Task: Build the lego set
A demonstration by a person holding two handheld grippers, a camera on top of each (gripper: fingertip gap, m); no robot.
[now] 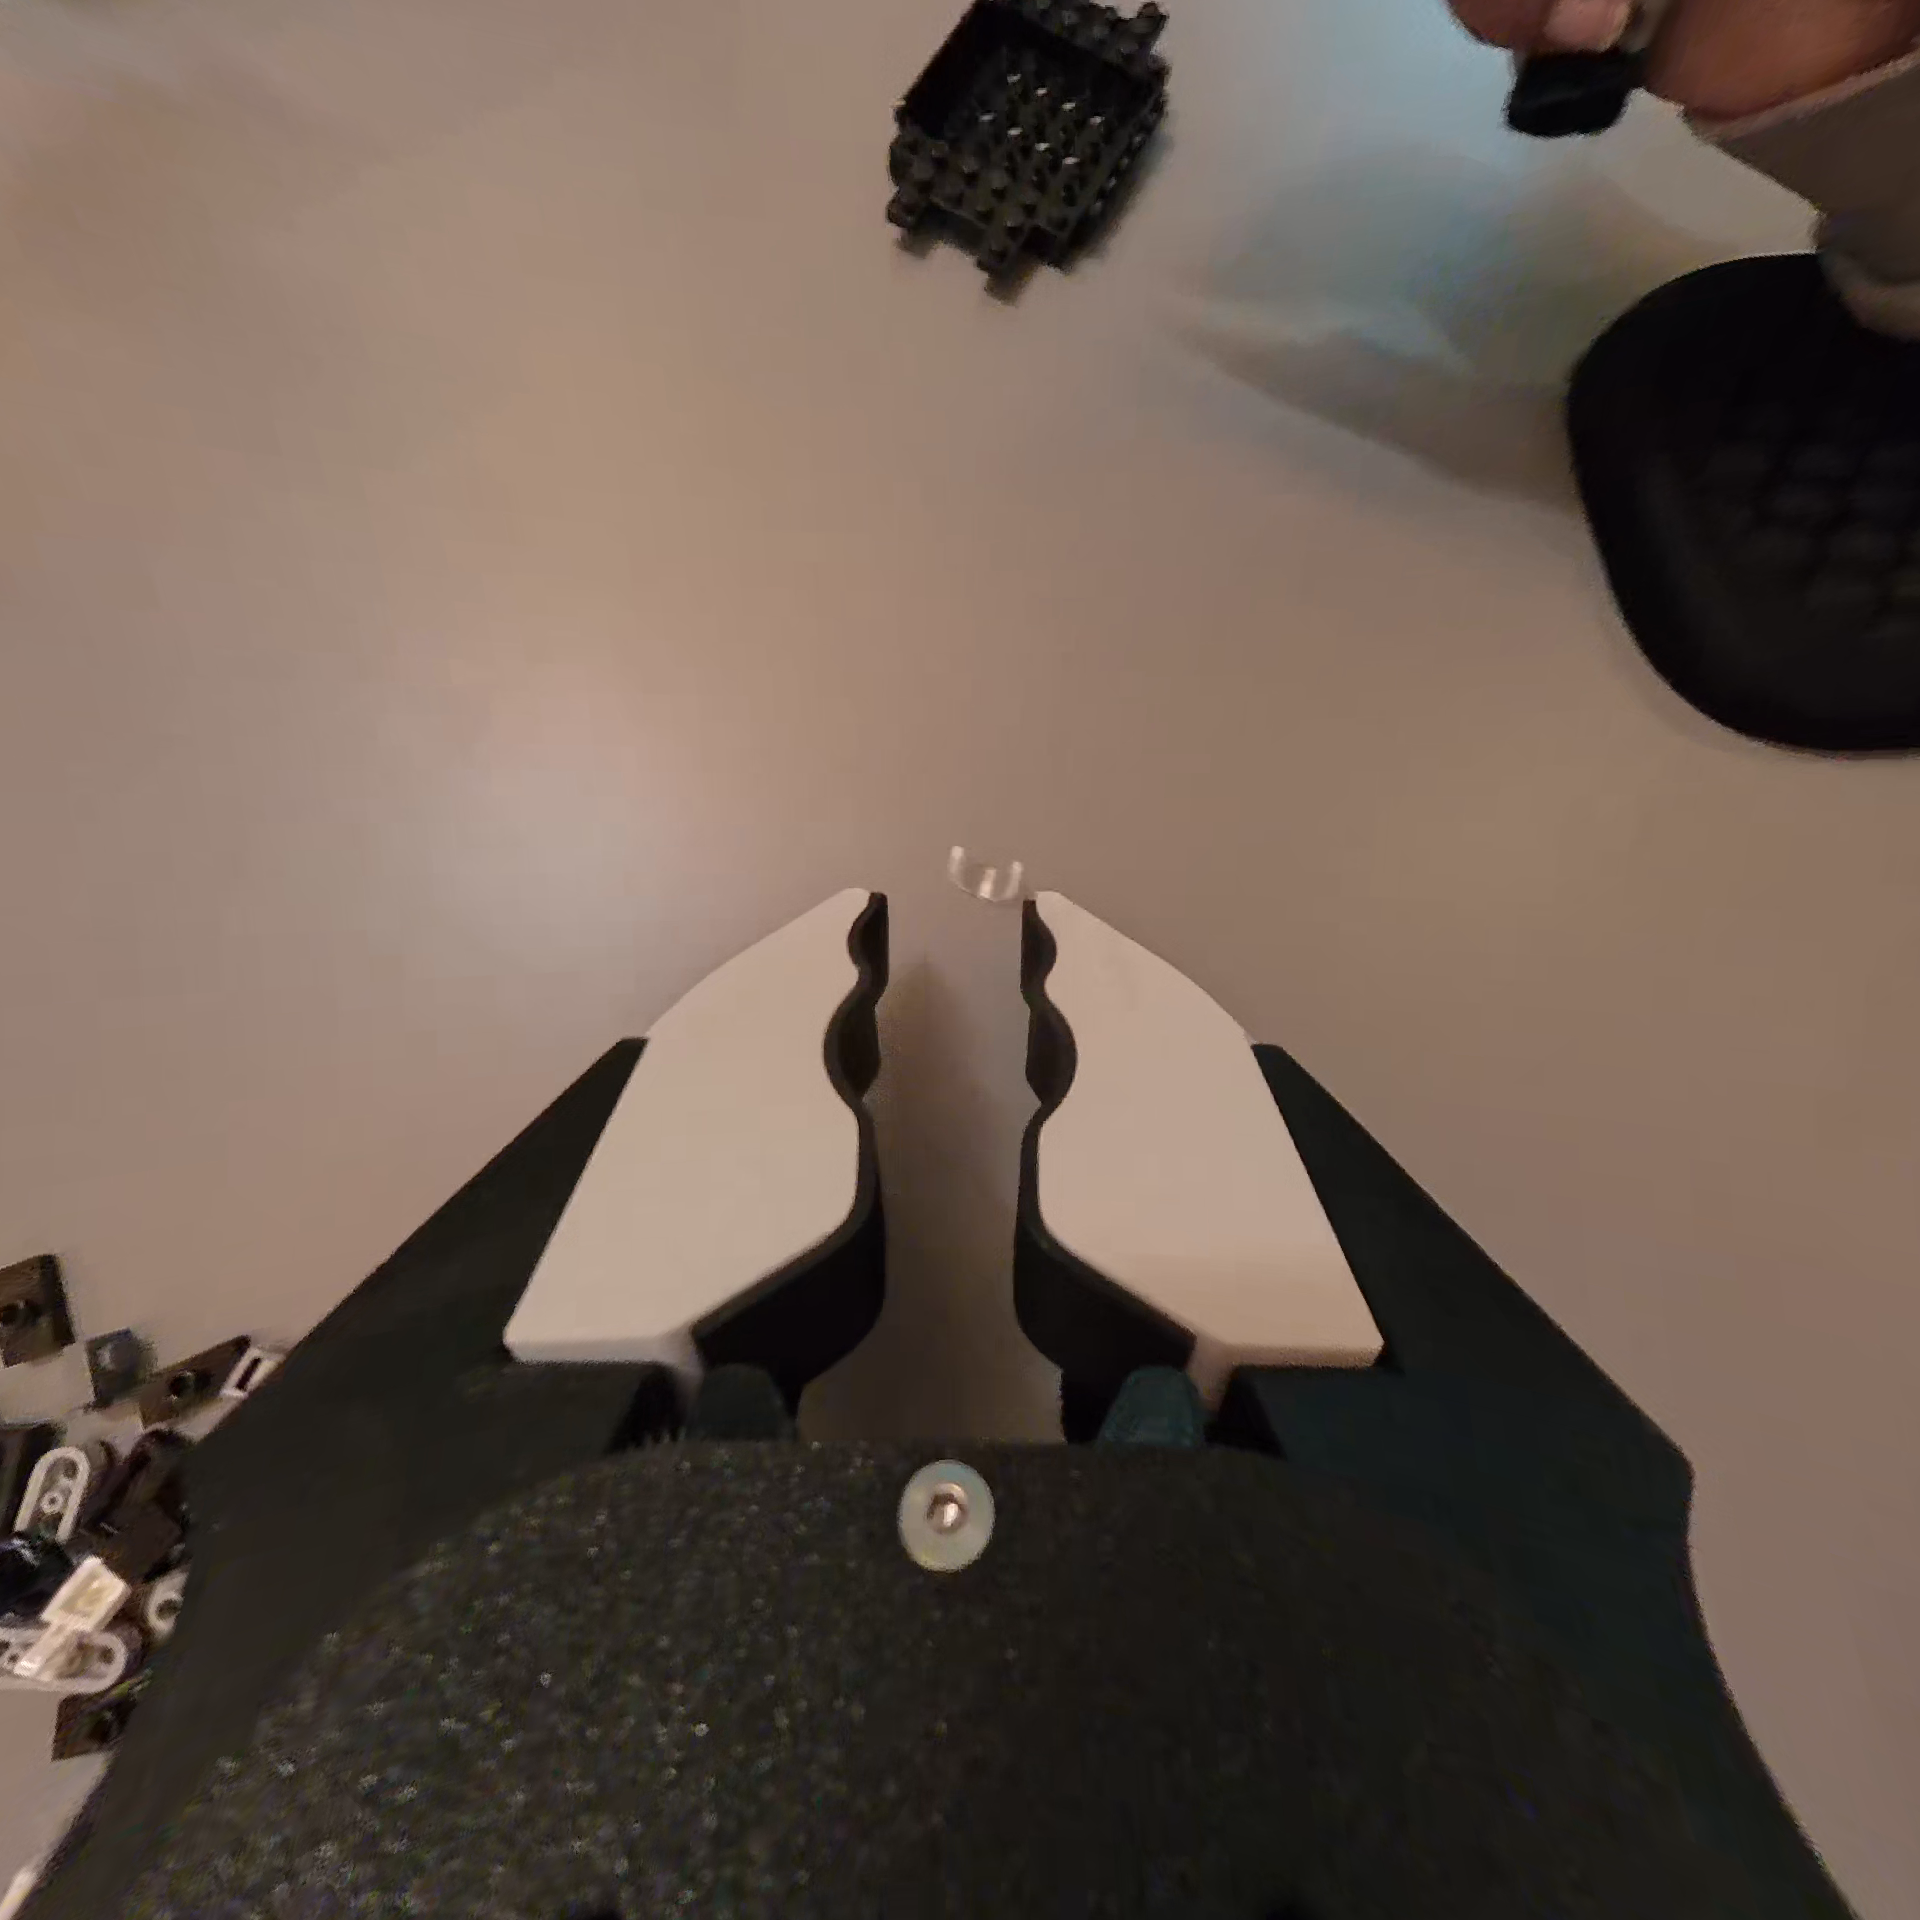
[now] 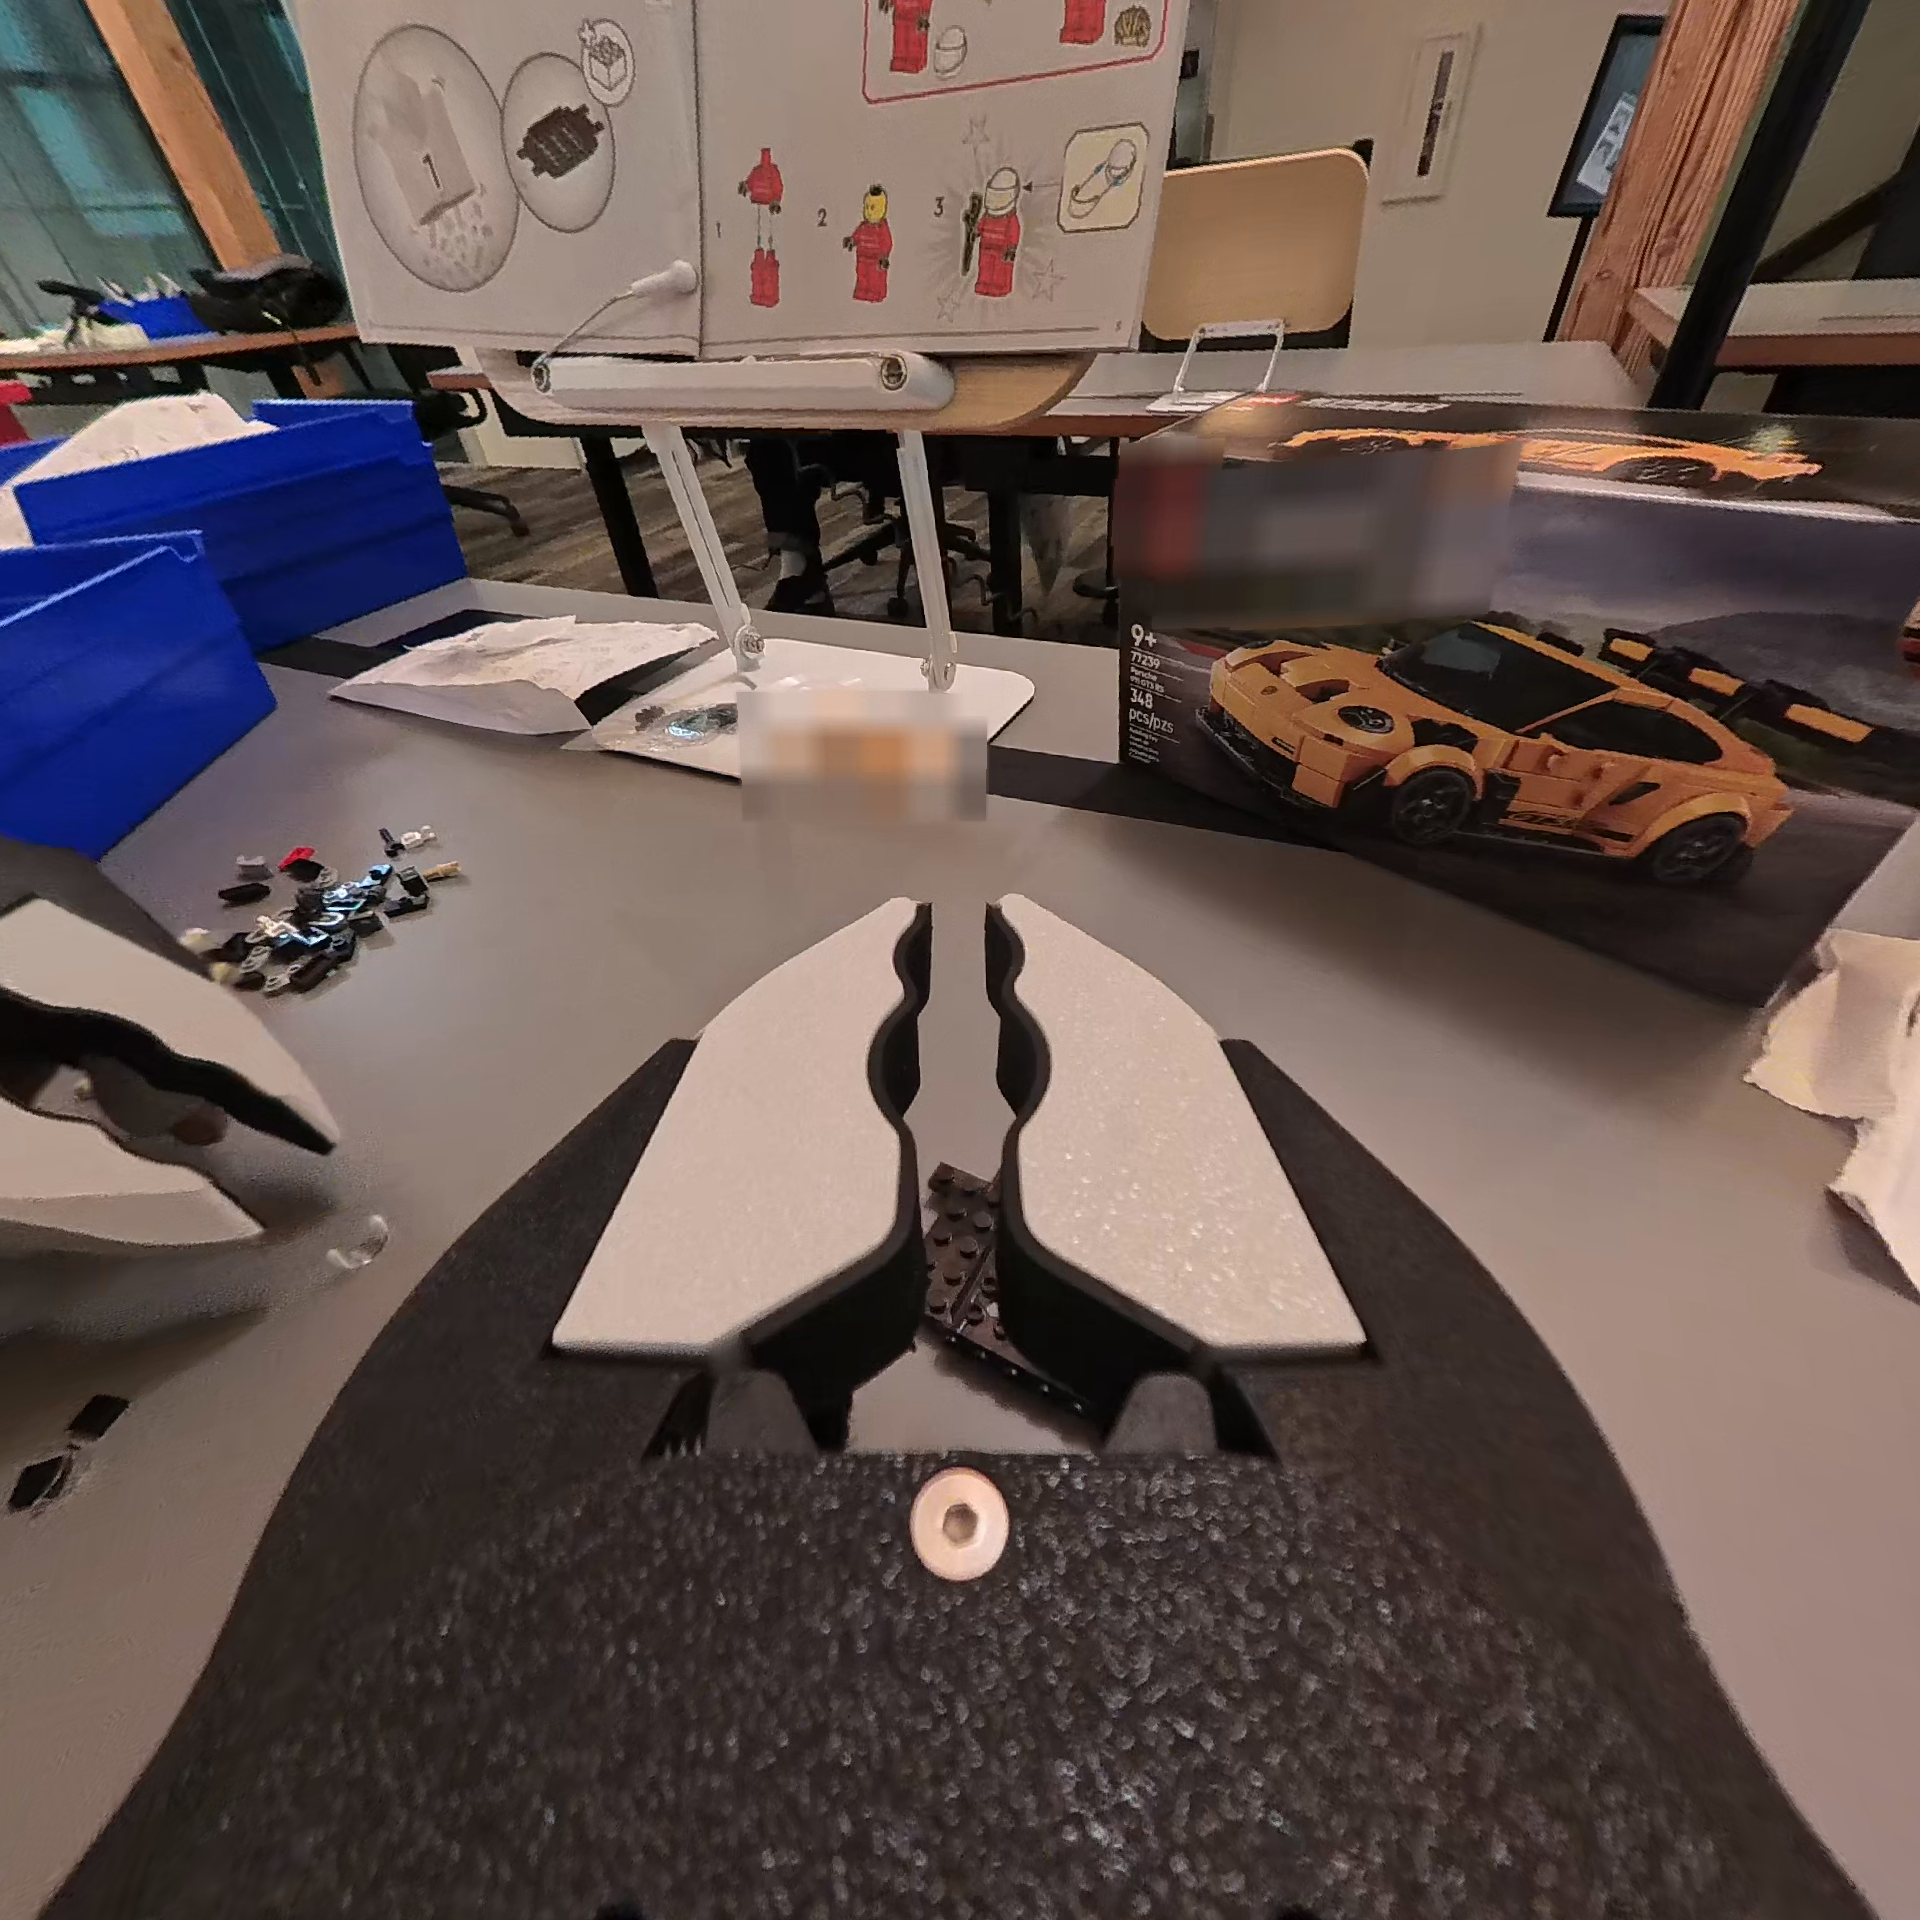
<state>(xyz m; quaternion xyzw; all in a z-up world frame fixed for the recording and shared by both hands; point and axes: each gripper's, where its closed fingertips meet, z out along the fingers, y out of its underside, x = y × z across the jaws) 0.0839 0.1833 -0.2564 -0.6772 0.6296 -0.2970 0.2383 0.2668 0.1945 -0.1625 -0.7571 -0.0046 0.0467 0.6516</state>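
From my station I log the left gripper (image 1: 954, 902) as released: its two white fingers (image 1: 727, 1122) stand apart with bare table (image 1: 520, 520) showing between them, and nothing is gripped. A small clear piece (image 1: 985, 875) lies on the surface just past the right-hand fingertip; I cannot tell whether it touches it. Far ahead of this gripper sits the black studded chassis (image 1: 1029, 135), alone on the table. At the near left lies a loose pile of parts (image 1: 83, 1496), black and white.

The right gripper (image 2: 956, 906) shows a narrow gap at the tips. Between its fingers, low near the base, I see a black studded plate (image 2: 964, 1236). I cannot tell whether the pads clamp it or it lies beneath them.

Beyond the right gripper, a white stand (image 2: 831, 665) carries the open instruction booklet (image 2: 727, 166). To the right stands the set box (image 2: 1507, 727) with an orange car pictured on it. Blue bins (image 2: 208, 540) sit at the far left, with the parts pile just near of them. Crumpled white paper (image 2: 1860, 1060) lies at the right edge.
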